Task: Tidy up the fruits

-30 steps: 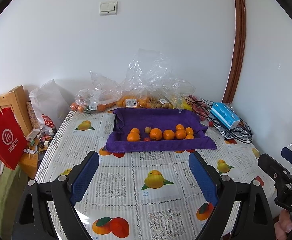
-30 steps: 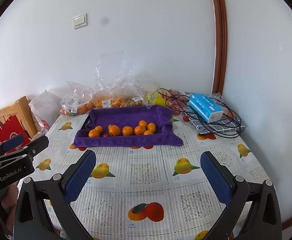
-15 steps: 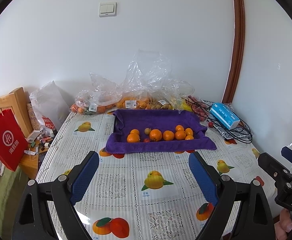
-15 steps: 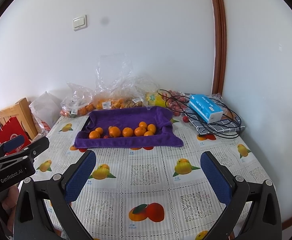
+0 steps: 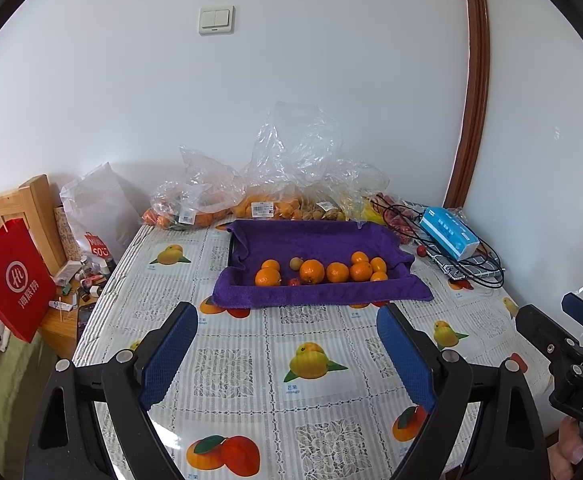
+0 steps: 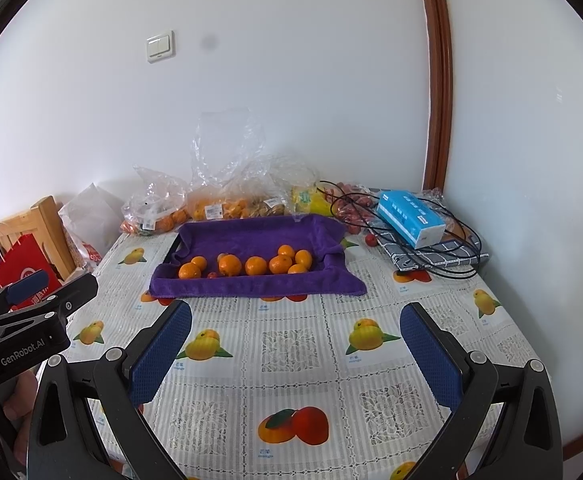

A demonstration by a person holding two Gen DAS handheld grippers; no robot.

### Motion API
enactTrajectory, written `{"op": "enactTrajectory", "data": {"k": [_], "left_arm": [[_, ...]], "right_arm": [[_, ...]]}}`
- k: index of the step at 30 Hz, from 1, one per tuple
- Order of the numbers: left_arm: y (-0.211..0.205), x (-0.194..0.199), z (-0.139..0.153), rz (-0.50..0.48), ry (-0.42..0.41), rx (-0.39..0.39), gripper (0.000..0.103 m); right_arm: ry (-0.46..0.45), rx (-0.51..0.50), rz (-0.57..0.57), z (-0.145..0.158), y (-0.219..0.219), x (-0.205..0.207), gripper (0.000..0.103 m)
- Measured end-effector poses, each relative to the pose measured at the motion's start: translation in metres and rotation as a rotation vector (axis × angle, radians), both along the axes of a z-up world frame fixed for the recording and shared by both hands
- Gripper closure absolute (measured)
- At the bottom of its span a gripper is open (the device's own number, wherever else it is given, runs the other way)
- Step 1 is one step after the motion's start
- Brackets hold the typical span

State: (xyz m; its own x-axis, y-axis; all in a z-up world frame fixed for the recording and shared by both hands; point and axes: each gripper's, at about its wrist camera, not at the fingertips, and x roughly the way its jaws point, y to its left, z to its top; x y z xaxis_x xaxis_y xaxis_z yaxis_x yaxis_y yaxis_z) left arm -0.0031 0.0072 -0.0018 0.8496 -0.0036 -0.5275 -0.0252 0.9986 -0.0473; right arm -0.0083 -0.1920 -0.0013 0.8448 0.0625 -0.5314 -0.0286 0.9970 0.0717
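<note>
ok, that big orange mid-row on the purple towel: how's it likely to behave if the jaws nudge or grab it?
The big orange looks round and sits loose on the soft purple towel, so a nudge would probably roll it into the neighbouring oranges. Its skin looks smooth and slightly glossy, so an off-centre pinch may slip. It probably gives little, and is likely heavy for its size.

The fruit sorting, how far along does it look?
Some oranges already sit in the purple-lined tray. Nothing is in hand: the left hand-held gripper and right hand-held gripper hover open and empty. The bagged fruit behind remains unsorted.
</note>
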Motion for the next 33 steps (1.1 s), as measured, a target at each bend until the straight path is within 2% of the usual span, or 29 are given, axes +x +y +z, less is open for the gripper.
{"op": "enactTrajectory", "data": {"k": [33], "left_arm": [[-0.0003,-0.0007,0.0008,0.003,-0.004,-0.002,0.012]], "right_arm": [[-0.009,0.003,0.004,0.0035,0.0034,-0.0017,0.0]]}}
